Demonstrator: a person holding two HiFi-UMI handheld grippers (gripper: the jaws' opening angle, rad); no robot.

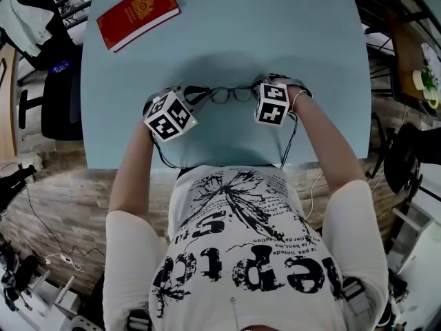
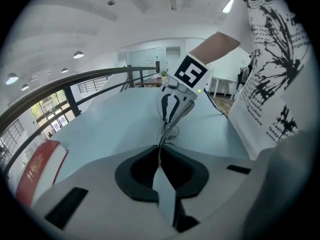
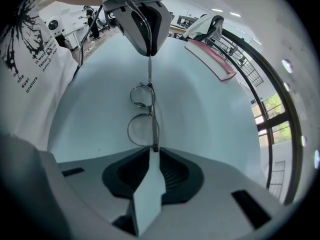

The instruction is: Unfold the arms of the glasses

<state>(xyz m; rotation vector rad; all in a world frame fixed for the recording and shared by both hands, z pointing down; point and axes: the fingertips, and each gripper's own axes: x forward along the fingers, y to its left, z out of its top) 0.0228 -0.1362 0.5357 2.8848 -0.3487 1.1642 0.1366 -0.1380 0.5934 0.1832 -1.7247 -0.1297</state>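
Thin dark-rimmed glasses (image 1: 231, 94) hang just above the pale blue table (image 1: 227, 26), stretched between the two grippers. My left gripper (image 1: 189, 96) is shut on the glasses' left end; in the left gripper view the thin metal (image 2: 163, 134) runs out of the jaw gap (image 2: 160, 153) towards the right gripper (image 2: 174, 106). My right gripper (image 1: 261, 89) grips the opposite end. In the right gripper view both round lenses (image 3: 142, 129) line up ahead of its jaws (image 3: 151, 152), leading to the left gripper (image 3: 148, 31). Whether the arms are folded is hard to tell.
A red book (image 1: 138, 14) lies at the table's far left corner, also seen as a red book (image 3: 212, 59) in the right gripper view. The person's torso is against the table's near edge (image 1: 227, 165). Chairs and cables surround the table.
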